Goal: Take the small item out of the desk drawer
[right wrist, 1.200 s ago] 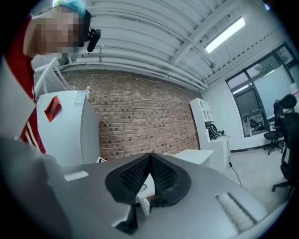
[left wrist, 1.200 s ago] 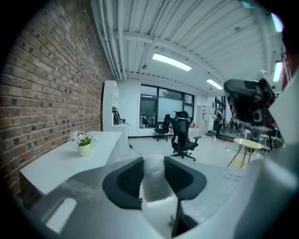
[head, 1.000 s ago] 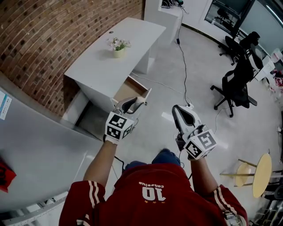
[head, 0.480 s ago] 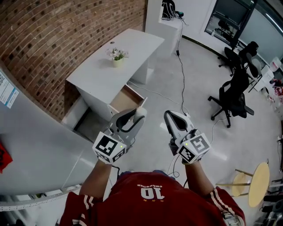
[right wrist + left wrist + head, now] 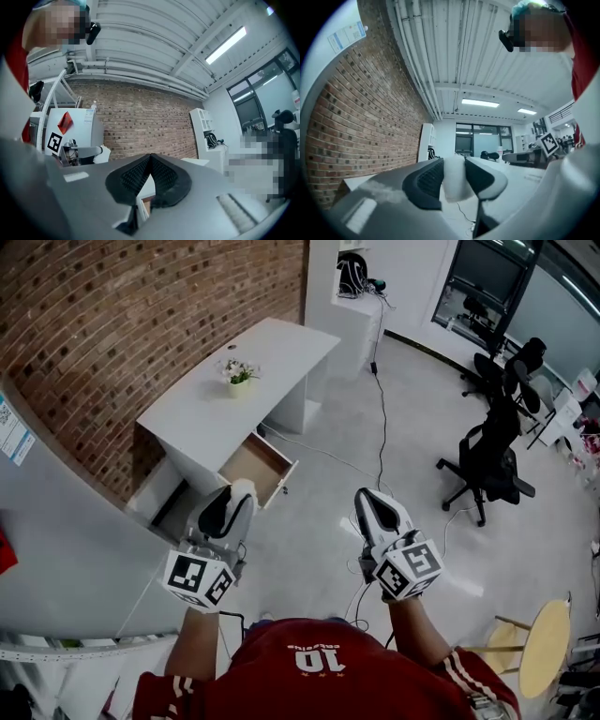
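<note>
A white desk (image 5: pixel 246 360) stands against the brick wall, and its drawer (image 5: pixel 259 468) is pulled open. I cannot see inside the drawer. My left gripper (image 5: pixel 238 497) is held up in front of the desk, shut on a small white item (image 5: pixel 245 487). In the left gripper view the white item (image 5: pixel 454 183) sits squeezed between the two dark pads (image 5: pixel 427 179). My right gripper (image 5: pixel 374 500) hovers over the floor to the right, shut with nothing in it; in its own view the pads (image 5: pixel 161 174) meet at the tip.
A small potted plant (image 5: pixel 236 373) stands on the desk top. A cable (image 5: pixel 382 409) runs across the floor to a power strip. Black office chairs (image 5: pixel 486 463) stand at the right, a round wooden stool (image 5: pixel 534 648) at lower right, and a grey counter (image 5: pixel 66 549) at the left.
The view has drawn back from the desk, so the drawer lies farther away. My left gripper has dropped down and to the left with the white item. The right gripper has barely moved.
</note>
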`<action>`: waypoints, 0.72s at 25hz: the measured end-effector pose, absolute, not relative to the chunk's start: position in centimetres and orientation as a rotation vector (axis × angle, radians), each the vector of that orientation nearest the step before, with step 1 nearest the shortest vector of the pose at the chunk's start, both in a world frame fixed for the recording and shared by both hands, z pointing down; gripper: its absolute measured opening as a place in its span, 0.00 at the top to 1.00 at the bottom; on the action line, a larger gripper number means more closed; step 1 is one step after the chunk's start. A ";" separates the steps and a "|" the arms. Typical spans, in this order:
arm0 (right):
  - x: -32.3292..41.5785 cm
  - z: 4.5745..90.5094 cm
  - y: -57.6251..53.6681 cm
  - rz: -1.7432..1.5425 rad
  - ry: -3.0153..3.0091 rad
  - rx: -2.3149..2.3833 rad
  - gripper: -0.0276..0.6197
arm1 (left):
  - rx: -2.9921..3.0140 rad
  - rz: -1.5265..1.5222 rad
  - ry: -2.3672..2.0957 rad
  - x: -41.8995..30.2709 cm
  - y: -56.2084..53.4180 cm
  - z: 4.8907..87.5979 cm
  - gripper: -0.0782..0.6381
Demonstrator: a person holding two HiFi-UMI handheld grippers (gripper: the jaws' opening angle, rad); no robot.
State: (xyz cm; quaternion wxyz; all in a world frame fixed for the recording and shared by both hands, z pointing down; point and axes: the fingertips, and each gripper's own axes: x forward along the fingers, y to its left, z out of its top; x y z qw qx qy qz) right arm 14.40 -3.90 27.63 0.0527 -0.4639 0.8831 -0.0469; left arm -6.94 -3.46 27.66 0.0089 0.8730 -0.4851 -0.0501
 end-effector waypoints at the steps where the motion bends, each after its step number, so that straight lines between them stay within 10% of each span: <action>1: 14.9 27.8 -3.7 -0.144 2.685 -1.412 0.96 | 2.711 -0.148 -1.540 -6.9 -3.4 27.8 0.67; 18: 15.6 28.3 -3.6 -0.169 2.693 -1.364 0.96 | 2.648 -0.107 -1.680 -6.8 -2.2 27.2 0.67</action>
